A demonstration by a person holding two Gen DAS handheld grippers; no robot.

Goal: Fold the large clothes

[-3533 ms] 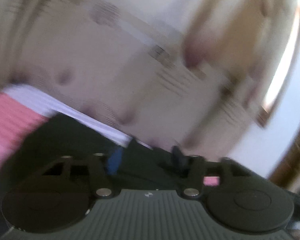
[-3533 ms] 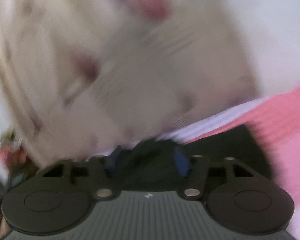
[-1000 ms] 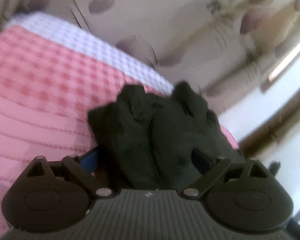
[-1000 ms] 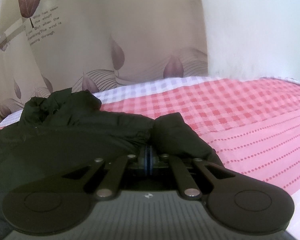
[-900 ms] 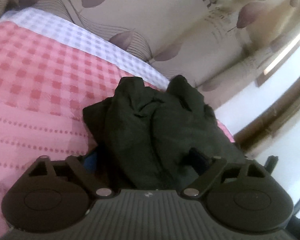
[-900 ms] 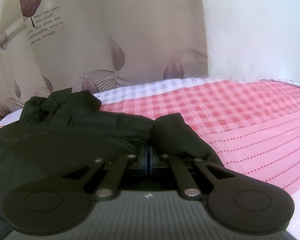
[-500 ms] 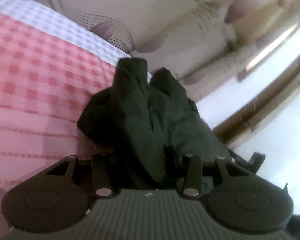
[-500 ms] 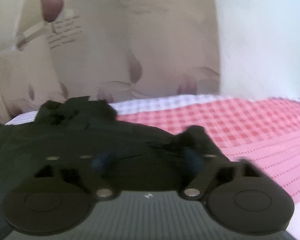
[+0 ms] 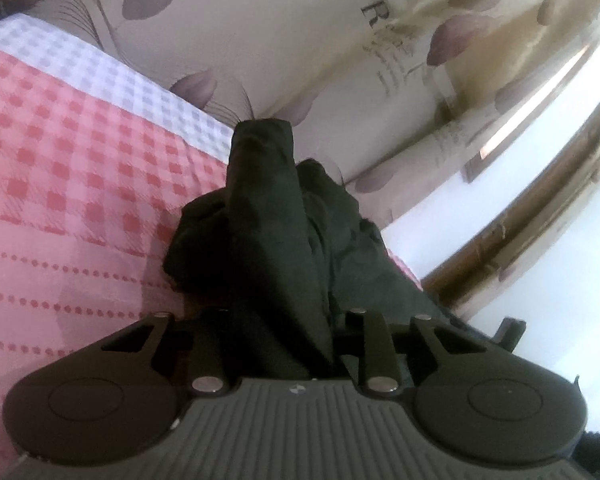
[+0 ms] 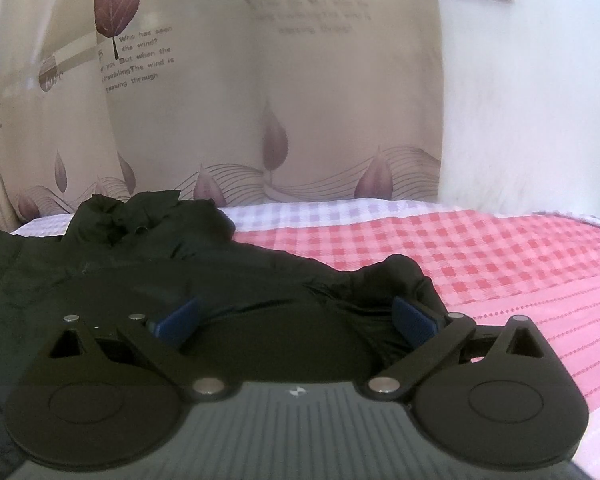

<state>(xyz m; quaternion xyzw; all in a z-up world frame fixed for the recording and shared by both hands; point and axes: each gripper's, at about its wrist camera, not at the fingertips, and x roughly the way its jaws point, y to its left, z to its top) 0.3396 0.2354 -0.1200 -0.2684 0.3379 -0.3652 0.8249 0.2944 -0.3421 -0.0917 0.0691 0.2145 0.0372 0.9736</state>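
**Black garment on a checked bed, one gripper clamped, one spread**

Pink-and-red checked bedding [image 9: 80, 184] with a white checked band along its far edge covers the bed, and behind it hangs a beige curtain [image 9: 260, 32] printed with purple leaves and lines of text. A white wall [image 10: 532, 100] stands to the right of the curtain in the right wrist view.

Seen from the left wrist, the bedding fills the left half of the picture. Just right of it, at the centre, the black garment [image 9: 276, 240] rises from the left gripper [image 9: 284, 344] as a bunched, upright fold that reaches up toward the curtain. The gripper's jaws sit narrow and closed on this fold; the cloth hides the fingertips themselves. More of the garment spreads to the right and down behind the gripper body.

Seen from the right wrist, the black garment [image 10: 160, 272] lies across the left and centre of the bed, with a rumpled heap at its far left end near the curtain. The right gripper [image 10: 296, 322] is spread wide, its blue pads [image 10: 414, 322] well apart, one over the garment on the left and one beside a raised lump of cloth on the right. Black cloth lies between and under the jaws, unclamped. Right of that lump, the checked bedding runs on bare.
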